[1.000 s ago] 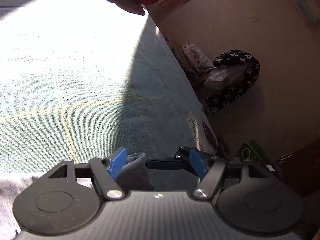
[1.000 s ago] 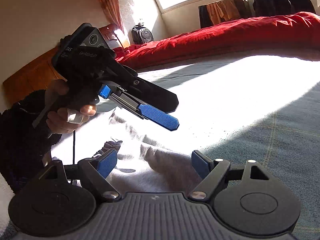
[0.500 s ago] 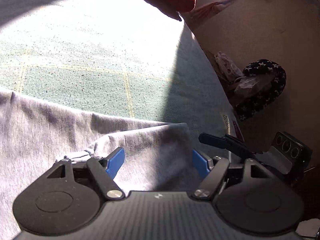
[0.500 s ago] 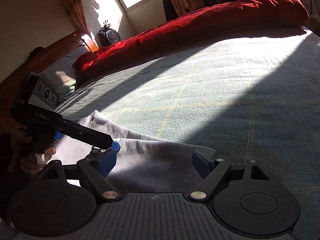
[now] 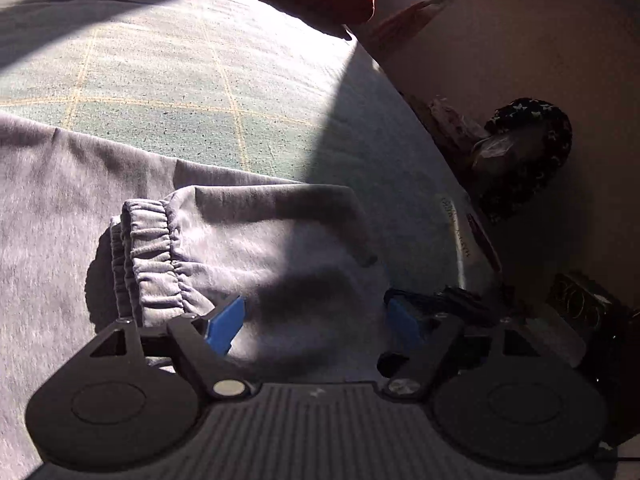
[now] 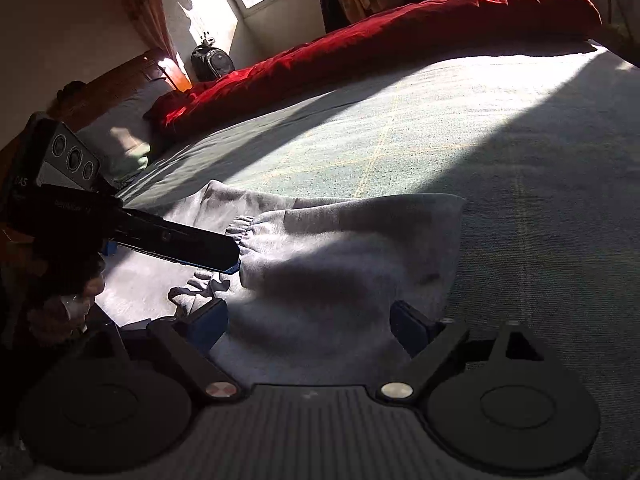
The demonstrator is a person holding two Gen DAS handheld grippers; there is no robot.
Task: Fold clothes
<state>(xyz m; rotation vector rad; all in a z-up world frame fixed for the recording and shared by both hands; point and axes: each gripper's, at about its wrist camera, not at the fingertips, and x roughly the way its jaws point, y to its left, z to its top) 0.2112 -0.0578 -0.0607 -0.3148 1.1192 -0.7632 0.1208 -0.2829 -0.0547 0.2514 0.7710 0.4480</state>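
A grey garment (image 5: 260,240) lies on the bed, one part folded over onto the rest, its gathered elastic cuff (image 5: 152,256) on top. My left gripper (image 5: 316,324) hovers low over the near edge of the fold. Its jaws are opening, and the blue pads stand clear of the cloth beneath them. My right gripper (image 6: 310,322) sits over the same fold (image 6: 340,248), jaws also opening, with fabric under the gap but not pinched. The left gripper (image 6: 228,260) reaches in from the left beside the cuff (image 6: 244,226).
The green-grey bedcover (image 6: 440,140) with yellow lines stretches ahead, with a red duvet (image 6: 400,28) along its far side. A person's hand (image 6: 68,304) holds the left gripper. The bed's edge drops off on the right to a black star-patterned item (image 5: 532,152) on the floor.
Both grippers have swept across the bed and come down. The folded part with the cuff now lies flat on the garment. Both pairs of jaws stand wider than before.
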